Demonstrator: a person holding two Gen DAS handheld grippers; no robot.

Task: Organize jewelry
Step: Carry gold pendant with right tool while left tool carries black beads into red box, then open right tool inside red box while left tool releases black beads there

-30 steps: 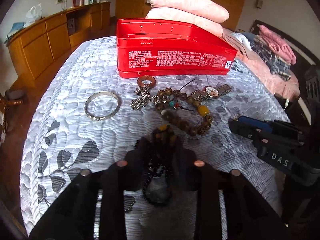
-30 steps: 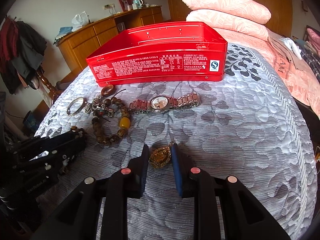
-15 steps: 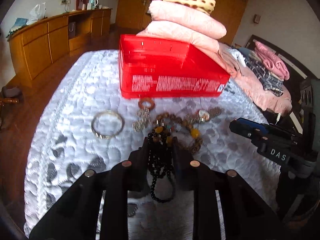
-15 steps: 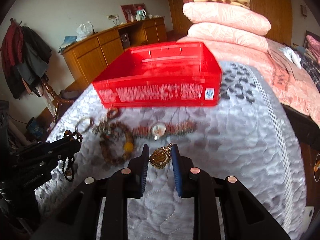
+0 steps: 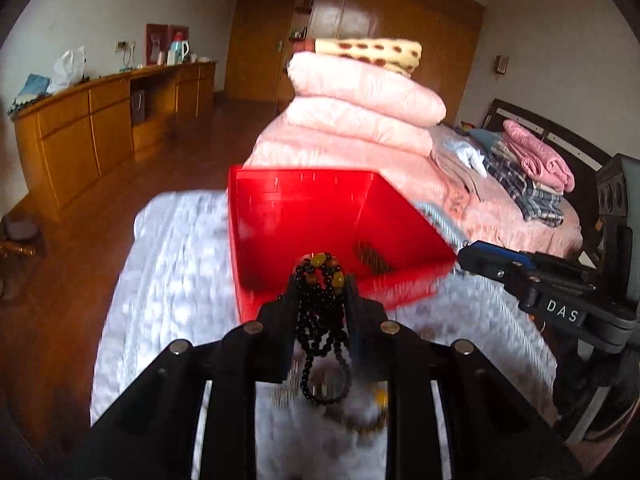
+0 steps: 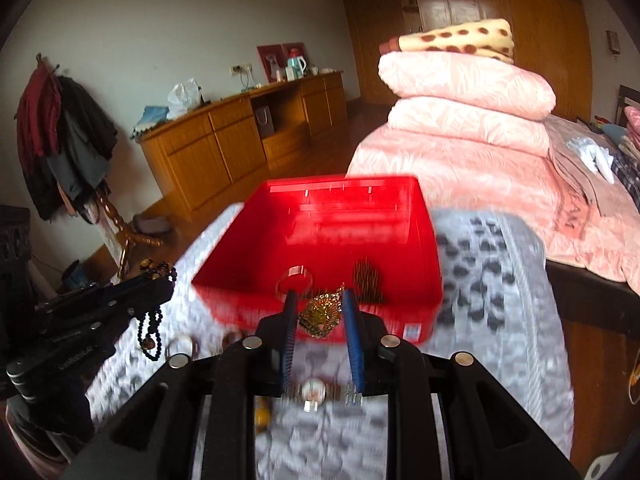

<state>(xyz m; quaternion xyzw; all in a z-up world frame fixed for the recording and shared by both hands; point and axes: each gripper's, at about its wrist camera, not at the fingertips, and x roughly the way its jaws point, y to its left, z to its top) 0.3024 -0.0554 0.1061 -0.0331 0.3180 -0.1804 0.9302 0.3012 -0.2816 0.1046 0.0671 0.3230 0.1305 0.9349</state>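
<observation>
Wooden sideboard along white wall, wood floor, wardrobe, coat rack.

Tin: on quilt, before stacked pillows; 2 small items inside near its front wall. Left gripper: before tin, beaded necklace between fingers, loops hanging. Right gripper: right of it, at tin's front wall, pendant between fingers. Watch: on quilt below right gripper. Sideboard: behind, left.
</observation>
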